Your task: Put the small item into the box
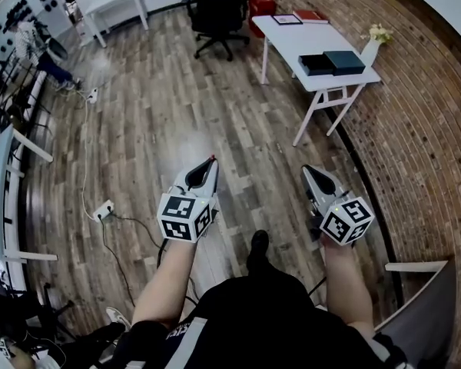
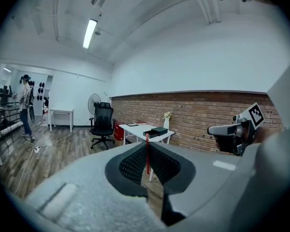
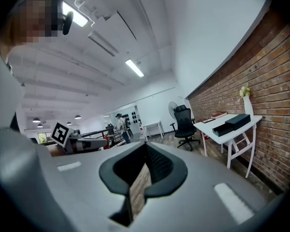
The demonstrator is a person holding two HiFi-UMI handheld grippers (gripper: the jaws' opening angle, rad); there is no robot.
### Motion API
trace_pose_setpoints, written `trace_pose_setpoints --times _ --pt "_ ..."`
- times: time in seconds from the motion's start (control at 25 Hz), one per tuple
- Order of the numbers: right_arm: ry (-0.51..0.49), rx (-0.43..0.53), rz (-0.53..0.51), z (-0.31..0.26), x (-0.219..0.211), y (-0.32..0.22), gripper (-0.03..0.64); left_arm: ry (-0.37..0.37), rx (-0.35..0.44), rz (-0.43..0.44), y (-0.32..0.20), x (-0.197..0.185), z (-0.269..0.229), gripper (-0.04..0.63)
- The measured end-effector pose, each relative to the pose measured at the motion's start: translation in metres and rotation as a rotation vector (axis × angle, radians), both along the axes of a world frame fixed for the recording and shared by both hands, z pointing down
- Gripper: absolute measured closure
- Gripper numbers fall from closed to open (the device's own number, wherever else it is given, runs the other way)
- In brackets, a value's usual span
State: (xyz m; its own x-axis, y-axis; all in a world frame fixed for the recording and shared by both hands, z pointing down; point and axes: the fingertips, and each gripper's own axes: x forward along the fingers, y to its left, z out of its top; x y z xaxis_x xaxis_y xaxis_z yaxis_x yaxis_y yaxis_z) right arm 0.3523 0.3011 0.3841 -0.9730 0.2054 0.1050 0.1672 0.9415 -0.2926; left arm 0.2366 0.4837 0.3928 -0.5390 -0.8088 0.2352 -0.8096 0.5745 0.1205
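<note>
Since the head view looks steeply down, start there: the person stands on the wooden floor (image 1: pixel 177 114) with the left gripper (image 1: pixel 207 166) and right gripper (image 1: pixel 311 174) held out front, well apart from the white table (image 1: pixel 292 37), where the dark box (image 1: pixel 316 64) sits beside a second teal box (image 1: pixel 344 61). A bit of red, the small item (image 1: pixel 211 159), peeks out at the left tips. In the left gripper view the jaws are clenched on that thin red strip (image 2: pixel 147 156), with the box (image 2: pixel 157 131) far off behind it. In the right gripper view the jaws are closed on nothing, just floor showing through. My worry: it's only a tip pinch on something skinny, so it could slip out on the way over. With two boxes touching, it might also land in the wrong one.
</note>
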Motion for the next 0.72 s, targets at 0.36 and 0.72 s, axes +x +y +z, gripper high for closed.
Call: trace_pose_setpoints --times 0.36,0.72 --pt "0.024 -0.025 0.005 0.013 -0.078 -0.098 0.615 0.008 -0.024 0.009 -0.097 -0.073 0.005 0.580" --pt "-0.022 -0.018 0.001 -0.005 -0.122 -0.146 0.615 -0.032 -0.029 0.030 -0.154 -0.117 -0.014 0.580"
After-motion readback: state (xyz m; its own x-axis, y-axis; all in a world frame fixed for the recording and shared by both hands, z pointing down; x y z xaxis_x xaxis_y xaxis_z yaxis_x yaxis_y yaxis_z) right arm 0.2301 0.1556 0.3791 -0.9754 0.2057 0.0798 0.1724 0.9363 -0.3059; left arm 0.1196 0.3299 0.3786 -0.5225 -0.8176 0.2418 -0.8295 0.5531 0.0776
